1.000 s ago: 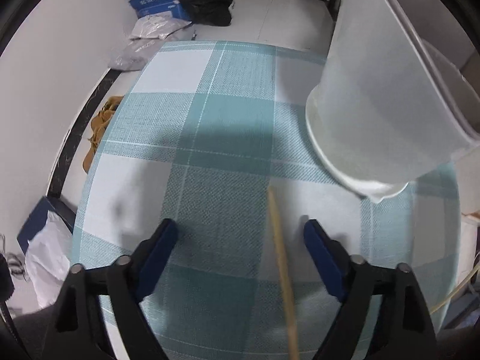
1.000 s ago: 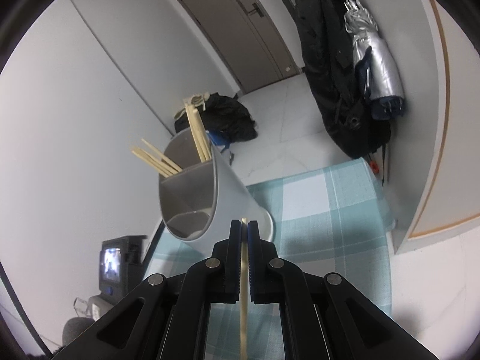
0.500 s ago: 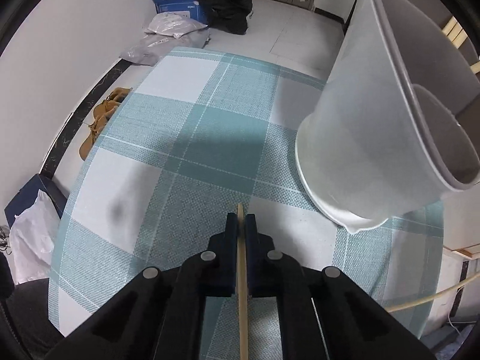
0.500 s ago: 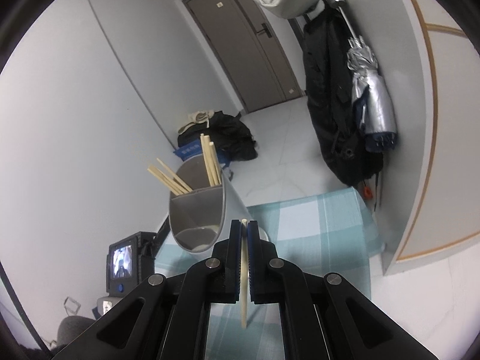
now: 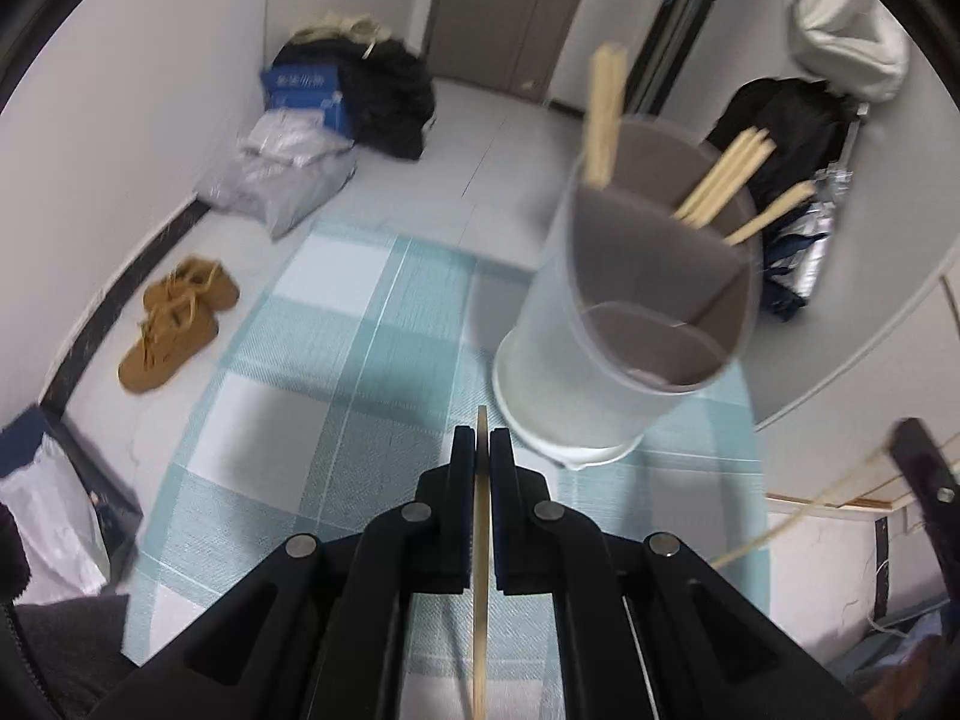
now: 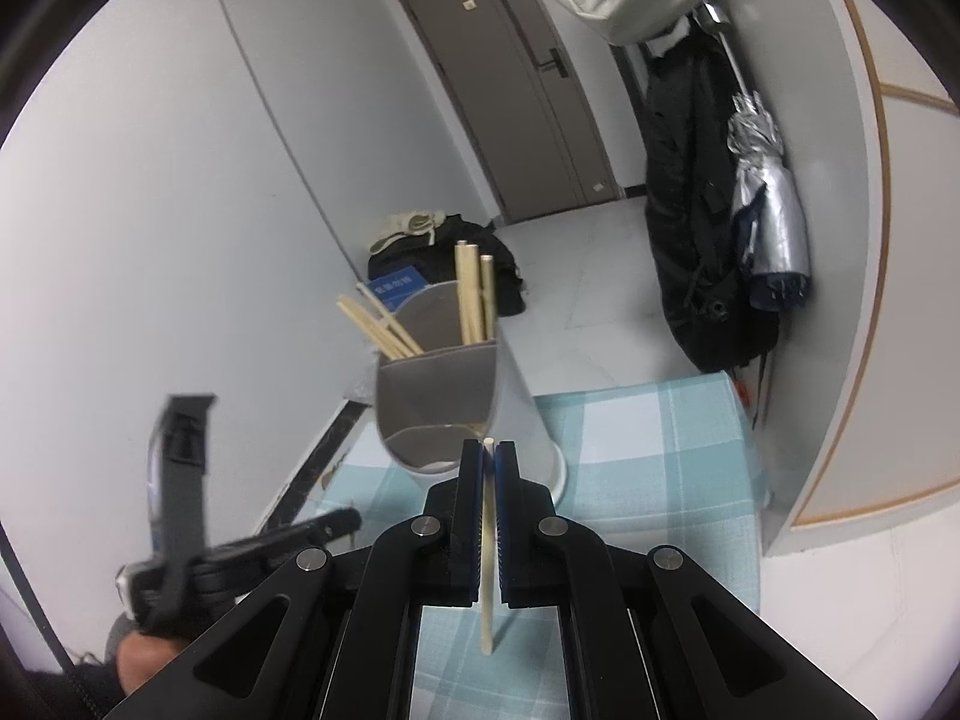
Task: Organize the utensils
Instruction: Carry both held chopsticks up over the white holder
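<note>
Left tool (image 5: 482,444) clamped on chopstick (image 5: 480,570); right tool (image 6: 491,462) clamped on second chopstick (image 6: 487,570). Holder (image 5: 624,324) stands ahead on checked surface (image 5: 336,396). Your risk: both sticks converge, collide at rim, tip holder.

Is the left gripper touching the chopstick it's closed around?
Touching. In the left wrist view the left gripper is shut on the chopstick, both pads pressed against its sides with no gap, and the stick runs straight between them.

chopstick (image 5: 480,588): pale wood | holder (image 5: 606,354): matt plastic | tablecloth (image 5: 336,420): woven cloth
</note>
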{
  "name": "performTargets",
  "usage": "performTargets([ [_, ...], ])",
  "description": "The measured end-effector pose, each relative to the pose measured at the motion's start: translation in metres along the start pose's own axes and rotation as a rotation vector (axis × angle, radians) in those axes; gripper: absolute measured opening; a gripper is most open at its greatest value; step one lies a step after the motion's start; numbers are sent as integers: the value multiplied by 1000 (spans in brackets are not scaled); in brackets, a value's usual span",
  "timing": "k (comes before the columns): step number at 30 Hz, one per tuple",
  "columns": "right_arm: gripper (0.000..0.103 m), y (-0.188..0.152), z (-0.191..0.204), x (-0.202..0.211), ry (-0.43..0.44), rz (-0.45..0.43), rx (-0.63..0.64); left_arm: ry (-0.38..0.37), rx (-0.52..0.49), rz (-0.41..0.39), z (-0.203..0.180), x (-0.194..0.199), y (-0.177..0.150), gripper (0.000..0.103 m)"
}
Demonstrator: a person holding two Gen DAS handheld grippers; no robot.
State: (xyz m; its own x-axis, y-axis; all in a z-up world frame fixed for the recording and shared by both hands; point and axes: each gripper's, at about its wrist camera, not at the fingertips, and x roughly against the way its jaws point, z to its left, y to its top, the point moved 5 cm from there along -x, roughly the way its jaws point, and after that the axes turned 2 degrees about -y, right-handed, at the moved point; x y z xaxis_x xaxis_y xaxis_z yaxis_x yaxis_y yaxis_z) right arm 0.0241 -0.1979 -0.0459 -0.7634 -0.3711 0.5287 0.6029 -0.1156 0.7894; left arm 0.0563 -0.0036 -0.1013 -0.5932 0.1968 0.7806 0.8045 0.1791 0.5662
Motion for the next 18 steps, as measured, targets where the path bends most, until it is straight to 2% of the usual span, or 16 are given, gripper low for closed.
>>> performTargets([
  [4, 3, -4, 10, 6, -6, -14, 25, -58, -52, -52, -12, 23, 4, 0],
  [8, 3, -8, 18, 11, -11, -25, 33, -82, -115, -85, -25, 39, 5, 0],
  [18, 3, -13, 38, 22, -24, -31, 90, -118, -167, -92, -30, 61, 5, 0],
])
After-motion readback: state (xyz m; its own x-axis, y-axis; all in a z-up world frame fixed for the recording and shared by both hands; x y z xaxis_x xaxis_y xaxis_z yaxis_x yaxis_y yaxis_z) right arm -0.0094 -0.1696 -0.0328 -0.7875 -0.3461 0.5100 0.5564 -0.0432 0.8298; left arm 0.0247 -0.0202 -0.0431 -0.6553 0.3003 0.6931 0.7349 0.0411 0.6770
